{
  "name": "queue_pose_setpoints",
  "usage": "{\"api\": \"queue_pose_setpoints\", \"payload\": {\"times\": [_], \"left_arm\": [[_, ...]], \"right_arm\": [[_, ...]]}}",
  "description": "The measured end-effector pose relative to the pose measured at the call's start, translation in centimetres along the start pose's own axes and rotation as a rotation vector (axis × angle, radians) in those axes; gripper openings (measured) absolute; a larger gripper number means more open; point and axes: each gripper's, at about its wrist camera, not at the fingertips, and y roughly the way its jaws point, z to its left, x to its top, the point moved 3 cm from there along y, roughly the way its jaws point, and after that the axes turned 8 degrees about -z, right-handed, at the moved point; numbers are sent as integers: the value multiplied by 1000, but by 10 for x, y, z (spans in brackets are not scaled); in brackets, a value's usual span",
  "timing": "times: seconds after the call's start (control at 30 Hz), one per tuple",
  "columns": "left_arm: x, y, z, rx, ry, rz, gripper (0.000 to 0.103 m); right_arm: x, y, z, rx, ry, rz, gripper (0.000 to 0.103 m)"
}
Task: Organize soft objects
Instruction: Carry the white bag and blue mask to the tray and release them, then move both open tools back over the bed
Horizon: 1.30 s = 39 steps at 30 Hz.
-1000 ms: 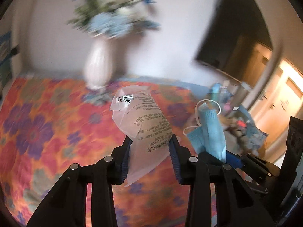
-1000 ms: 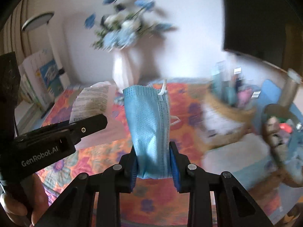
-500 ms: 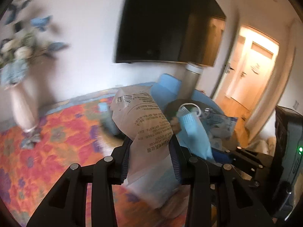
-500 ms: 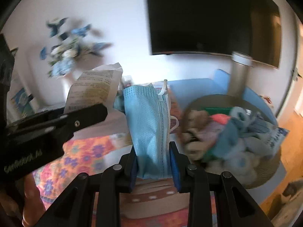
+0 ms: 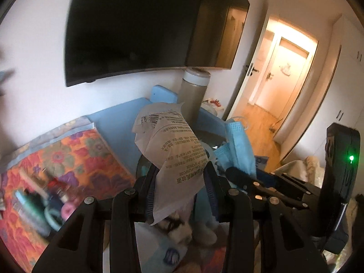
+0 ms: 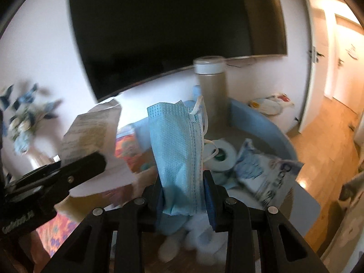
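My left gripper (image 5: pixel 180 186) is shut on a white printed plastic packet (image 5: pixel 175 152), which it holds upright over a round basket of soft things (image 5: pixel 195 232). My right gripper (image 6: pixel 184 191) is shut on a folded blue face mask (image 6: pixel 179 150) and holds it above the same basket (image 6: pixel 289 145). The mask also shows to the right of the packet in the left wrist view (image 5: pixel 238 145). The packet shows at the left of the right wrist view (image 6: pixel 91 134). Plush toys (image 6: pixel 193 238) lie in the basket under the grippers.
A grey bottle with a white cap (image 6: pixel 211 86) stands behind the basket. A tape roll (image 6: pixel 220 154) and a blue-printed pouch (image 6: pixel 266 175) lie in the basket. A tray of small items (image 5: pixel 41 200) sits on the floral cloth (image 5: pixel 68 159). A TV (image 5: pixel 141 27) hangs on the wall.
Both grippers have swung right, from the floral cloth and flower vase to above the basket, still holding the packet and the mask.
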Motion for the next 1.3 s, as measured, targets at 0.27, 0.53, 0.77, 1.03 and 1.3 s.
{"api": "queue_pose_setpoints", "payload": {"times": [0.27, 0.53, 0.77, 1.03, 1.3], "left_arm": [[2, 51, -19, 20, 94, 81, 55], [-3, 52, -5, 47, 83, 137, 75], [-15, 22, -6, 15, 106, 125, 74], [-19, -62, 19, 3, 72, 22, 74], [-18, -162, 82, 178, 11, -90, 75]], "right_arm": [[1, 39, -34, -87, 72, 90, 57], [-13, 32, -48, -103, 114, 115, 57], [-8, -5, -15, -64, 42, 68, 58], [-7, -39, 39, 48, -46, 29, 62], [-23, -60, 110, 157, -168, 40, 76]]}}
